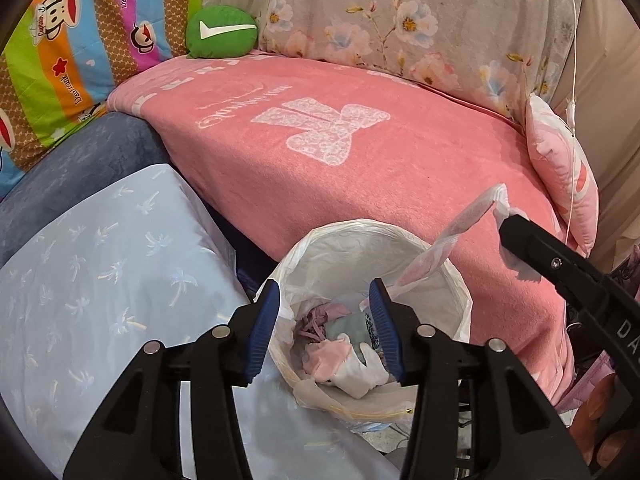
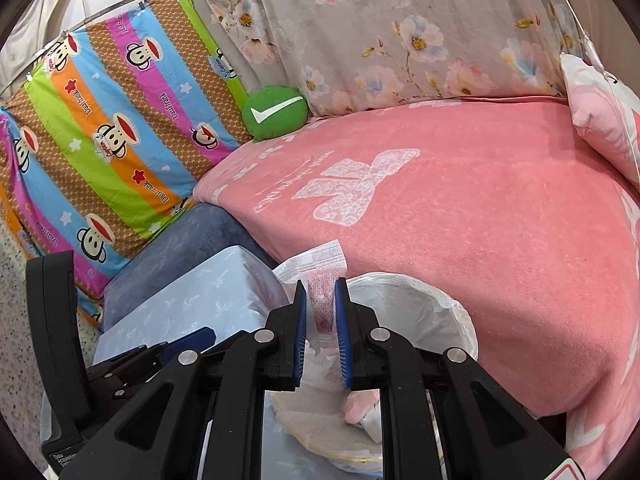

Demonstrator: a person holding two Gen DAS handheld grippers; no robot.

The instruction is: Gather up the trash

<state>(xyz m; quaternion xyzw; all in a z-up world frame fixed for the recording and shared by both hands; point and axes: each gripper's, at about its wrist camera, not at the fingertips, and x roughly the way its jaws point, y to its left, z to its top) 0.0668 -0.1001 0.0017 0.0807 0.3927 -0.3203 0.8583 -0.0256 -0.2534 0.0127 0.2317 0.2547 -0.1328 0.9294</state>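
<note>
A small bin with a white liner (image 1: 436,280) stands beside the pink-blanketed bed and holds crumpled pink, white and blue trash (image 1: 344,356). My left gripper (image 1: 326,332) is open over the bin's near rim, with nothing between its fingers. My right gripper (image 2: 322,332) is shut on a clear zip wrapper with pink print (image 2: 326,280), held above the bin (image 2: 432,312). In the left wrist view the wrapper (image 1: 460,228) hangs from the right gripper's black fingers (image 1: 532,244) over the bin.
A pink blanket (image 1: 400,168) covers the bed. A pale blue pillow (image 1: 100,272) and a blue cushion (image 1: 80,164) lie left of the bin. A green check-mark cushion (image 1: 222,32), a pink pillow (image 1: 564,168), striped monkey fabric and floral fabric stand behind.
</note>
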